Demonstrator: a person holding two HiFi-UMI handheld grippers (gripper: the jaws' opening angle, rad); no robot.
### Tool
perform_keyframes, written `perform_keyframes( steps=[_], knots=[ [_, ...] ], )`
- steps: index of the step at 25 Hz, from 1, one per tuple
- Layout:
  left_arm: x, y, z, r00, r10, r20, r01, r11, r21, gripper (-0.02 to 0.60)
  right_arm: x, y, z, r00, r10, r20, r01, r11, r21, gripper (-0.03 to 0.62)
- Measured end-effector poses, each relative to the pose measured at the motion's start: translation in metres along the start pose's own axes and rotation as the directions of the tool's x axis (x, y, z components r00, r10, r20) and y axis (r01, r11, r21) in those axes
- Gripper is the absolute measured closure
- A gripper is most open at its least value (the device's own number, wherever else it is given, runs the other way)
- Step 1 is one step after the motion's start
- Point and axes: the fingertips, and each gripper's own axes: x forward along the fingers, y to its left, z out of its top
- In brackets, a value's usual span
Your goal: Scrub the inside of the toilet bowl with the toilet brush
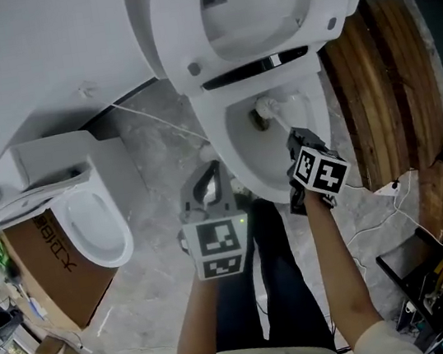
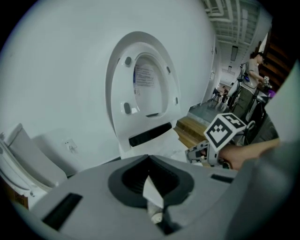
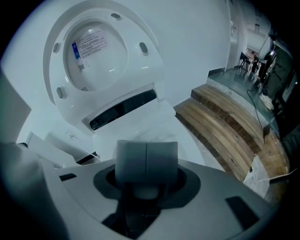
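Observation:
The white toilet stands with lid and seat (image 1: 253,8) raised against the wall, and its bowl (image 1: 241,140) lies open below them. A white toilet brush (image 1: 266,110) has its head down inside the bowl near the drain. Its handle runs back into my right gripper (image 1: 295,140), which is shut on it just above the bowl's front right rim. In the right gripper view the right gripper (image 3: 146,159) shows its jaws pressed together below the raised lid (image 3: 93,51). My left gripper (image 1: 205,179) hovers over the floor left of the bowl's front, open and empty.
A second toilet (image 1: 85,210) rests on a cardboard box (image 1: 52,265) at left. Wooden steps (image 1: 381,80) curve along the right of the bowl. Cables (image 1: 390,187) and a black rack (image 1: 430,281) lie on the floor at lower right. The person's legs (image 1: 279,279) stand before the bowl.

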Motion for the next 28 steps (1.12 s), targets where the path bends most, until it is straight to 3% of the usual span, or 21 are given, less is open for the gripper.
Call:
perform_keyframes(
  steps=[8, 14, 28],
  knots=[
    [0.004, -0.001, -0.017, 1.000, -0.007, -0.027, 0.006, 0.999, -0.040, 0.580, 0.027, 0.010, -0.007, 1.000, -0.010, 0.003, 0.010, 0.994, 0.111, 0.427],
    [0.002, 0.002, -0.031, 0.999, -0.004, -0.043, 0.001, 0.998, -0.069, 0.578, 0.041, 0.004, -0.014, 0.999, 0.028, -0.024, -0.021, 0.967, 0.254, 0.427],
    [0.006, -0.003, -0.036, 0.999, -0.019, -0.038, 0.016, 0.997, -0.078, 0.578, 0.042, 0.023, -0.050, 0.984, 0.148, -0.102, -0.120, 0.963, 0.242, 0.427]
  ],
)
